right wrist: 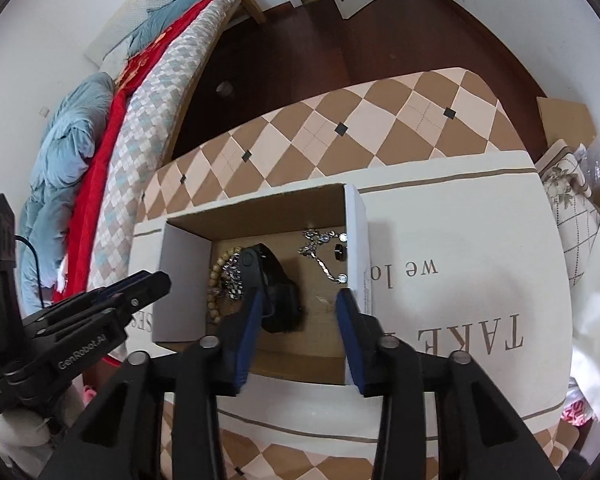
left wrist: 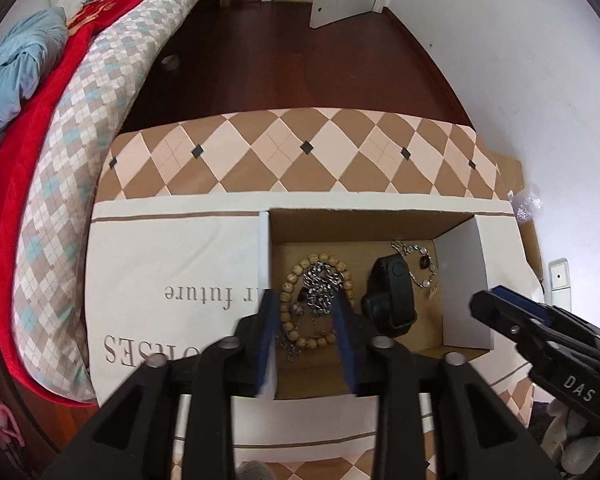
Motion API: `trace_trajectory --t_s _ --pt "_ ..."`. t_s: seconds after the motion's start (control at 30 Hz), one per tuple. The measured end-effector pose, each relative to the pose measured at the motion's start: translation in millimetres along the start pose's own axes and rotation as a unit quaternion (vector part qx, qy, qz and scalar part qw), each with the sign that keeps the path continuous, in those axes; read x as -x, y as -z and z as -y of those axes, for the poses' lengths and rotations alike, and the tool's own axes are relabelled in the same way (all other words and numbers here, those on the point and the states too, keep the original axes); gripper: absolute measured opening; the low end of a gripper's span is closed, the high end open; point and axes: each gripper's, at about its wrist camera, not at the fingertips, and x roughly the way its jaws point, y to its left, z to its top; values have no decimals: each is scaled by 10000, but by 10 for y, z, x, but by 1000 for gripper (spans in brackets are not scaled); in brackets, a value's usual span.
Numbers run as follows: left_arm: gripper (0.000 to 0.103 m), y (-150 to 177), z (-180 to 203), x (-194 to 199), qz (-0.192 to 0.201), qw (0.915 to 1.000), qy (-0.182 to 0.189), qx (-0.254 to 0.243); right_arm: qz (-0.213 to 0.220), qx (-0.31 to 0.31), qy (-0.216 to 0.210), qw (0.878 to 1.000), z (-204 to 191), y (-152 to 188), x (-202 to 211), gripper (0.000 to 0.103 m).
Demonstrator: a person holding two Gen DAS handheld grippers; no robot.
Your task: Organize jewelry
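An open cardboard box (left wrist: 462, 280) (right wrist: 182, 280) stands on a cloth-covered table. Inside lie a wooden bead bracelet (left wrist: 290, 288) (right wrist: 213, 280), a silver chain (left wrist: 320, 284) (right wrist: 233, 276) on it, a black smart band (left wrist: 392, 296) (right wrist: 270, 284), a thin silver necklace (left wrist: 420, 258) (right wrist: 322, 254) and a small dark ring (right wrist: 339, 251). My left gripper (left wrist: 306, 304) is open and empty, hovering over the beads and chain. My right gripper (right wrist: 298, 304) is open and empty over the box's near right part. Each gripper shows in the other view, the right one (left wrist: 496, 300) and the left one (right wrist: 156, 282).
The table cloth (left wrist: 172, 264) is white with printed letters and a brown-and-pink diamond border (left wrist: 300, 152). A bed with a checked cover (left wrist: 112, 80), red blanket and blue duvet runs along the left. Dark wooden floor (left wrist: 300, 60) lies beyond. A white wall stands at the right.
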Motion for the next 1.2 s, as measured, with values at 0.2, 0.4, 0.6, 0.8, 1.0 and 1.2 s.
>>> trace_trajectory --t_s 0.2,0.4,0.6,0.8,1.0,1.2 --pt "88 10 -44 165 320 9992 -235 -16 149 -37 176 9997 20 5 187 52" --pt "103 142 -71 289 566 9967 -556 -141 318 430 1325 9897 -79 141 317 99" --pt "103 350 -103 319 528 9959 -714 -147 334 534 1814 9814 -127 297 319 103" --pt "103 473 -122 512 610 9950 -786 -51 449 549 1883 9796 -227 373 474 103" --pt "103 658 -130 901 797 9938 -750 173 732 641 1895 9771 -397 509 831 103" --pt "103 926 -56 1372 1111 9910 -722 197 1115 766 1962 9712 -565 797 1324 103"
